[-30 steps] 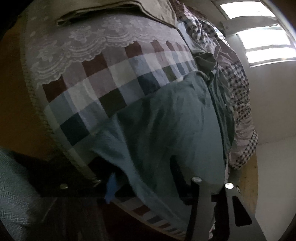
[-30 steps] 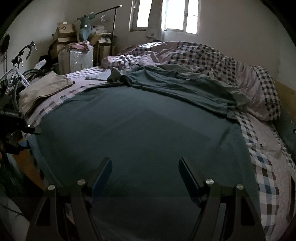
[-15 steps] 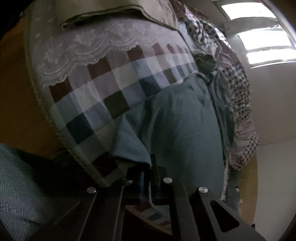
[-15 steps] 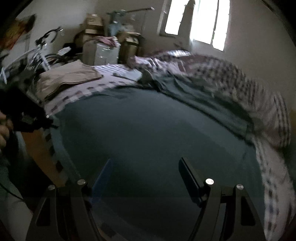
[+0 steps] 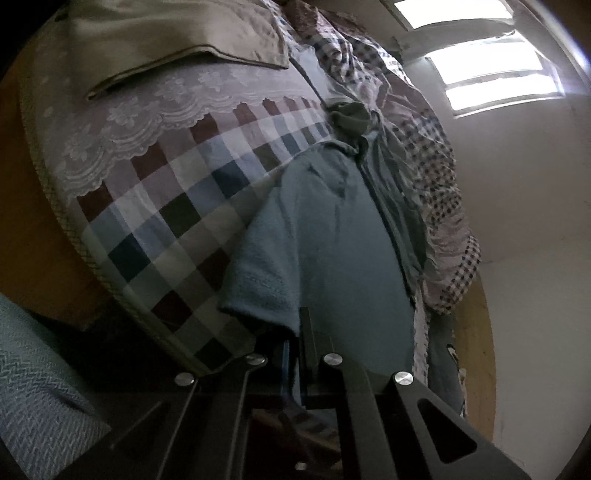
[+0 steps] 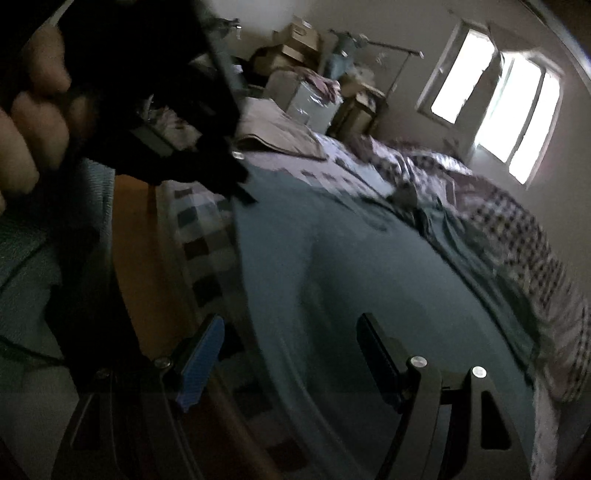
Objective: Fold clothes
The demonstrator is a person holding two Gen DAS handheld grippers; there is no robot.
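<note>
1 teal garment (image 5: pixel 332 236) spread flat, 1 folded beige garment (image 5: pixel 177 33), 2 claws, 1 checked bedsheet (image 5: pixel 177 206), 1 window (image 6: pixel 495 99)

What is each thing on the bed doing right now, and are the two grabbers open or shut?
Teal cotton T-shirt: spread flat on the bed, one edge pinched.
Left gripper: fingers shut on the T-shirt's edge.
Right gripper: fingers open, holding nothing.
Beige folded garment: folded, lying near the bed's corner.
Checked duvet: crumpled along the far side.
Checked bedsheet: laid smooth.

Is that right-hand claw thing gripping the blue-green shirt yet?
No, the right gripper stands wide open above the teal shirt, its fingers apart with nothing pinched.
</note>
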